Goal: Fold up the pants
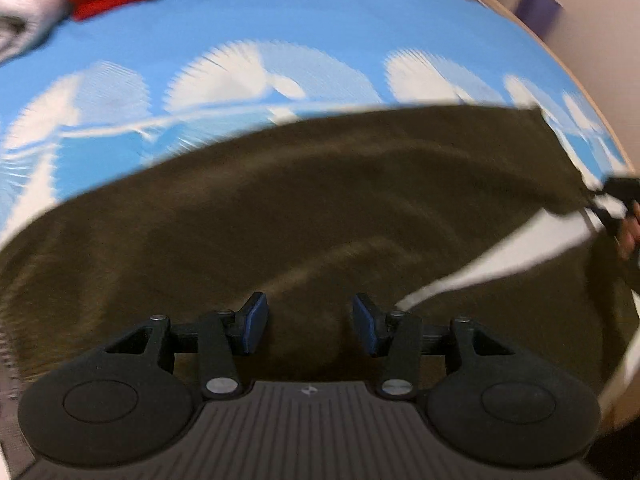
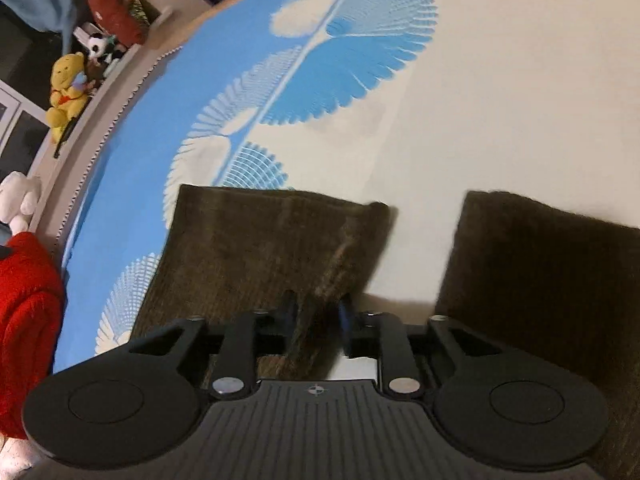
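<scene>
Noting pants (image 2: 264,256) fold between our right hand-held gripper (image 2: 316,312) pads, legs running ahead; left hand-held gripper (image 1: 310,326) open above cloth.

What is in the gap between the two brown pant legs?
Just bare cream and blue bedsheet. The right wrist view shows it between the left pant leg and the right pant leg.

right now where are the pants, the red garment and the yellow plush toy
pants (image 1: 280,208), left wrist view, middle of the brown fabric
red garment (image 2: 28,312), right wrist view, its front face
yellow plush toy (image 2: 66,92), right wrist view, its body
</scene>
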